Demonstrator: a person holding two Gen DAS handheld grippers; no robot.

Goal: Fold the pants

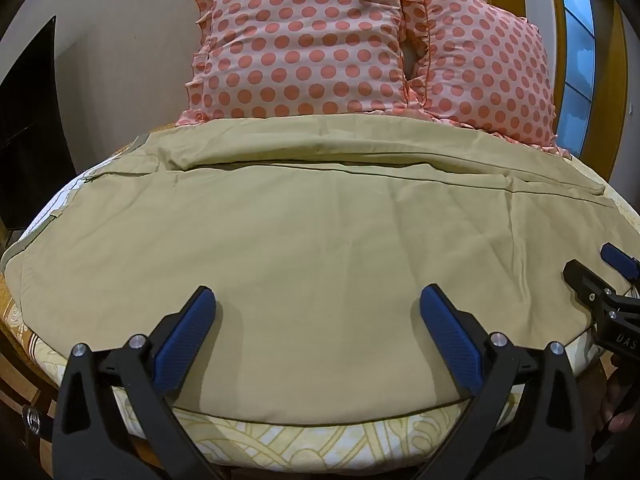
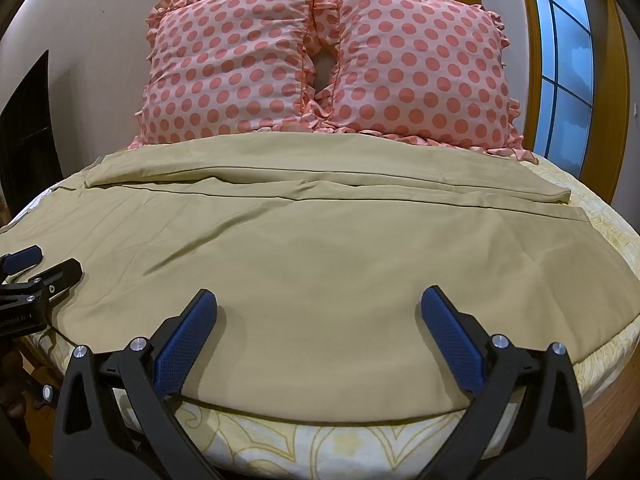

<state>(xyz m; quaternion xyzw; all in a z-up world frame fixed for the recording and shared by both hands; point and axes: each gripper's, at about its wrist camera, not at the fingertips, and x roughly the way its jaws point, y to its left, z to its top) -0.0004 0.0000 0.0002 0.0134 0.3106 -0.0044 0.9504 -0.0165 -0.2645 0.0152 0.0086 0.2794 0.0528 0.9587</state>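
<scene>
Khaki pants (image 1: pixel 320 240) lie spread flat across the bed, legs running left to right, one leg behind the other; they also show in the right wrist view (image 2: pixel 320 248). My left gripper (image 1: pixel 318 304) is open and empty, just above the pants' near edge. My right gripper (image 2: pixel 319 304) is open and empty, over the near edge further right. The right gripper also shows in the left wrist view (image 1: pixel 600 272) at the right edge. The left gripper also shows in the right wrist view (image 2: pixel 40 264) at the left edge.
The bed has a yellow patterned sheet (image 2: pixel 340 440) and a wooden frame. Two pink polka-dot pillows (image 2: pixel 228 68) (image 2: pixel 420 68) lean against the wall behind the pants. A window (image 2: pixel 564 64) is at the right, a dark screen (image 1: pixel 28 120) at the left.
</scene>
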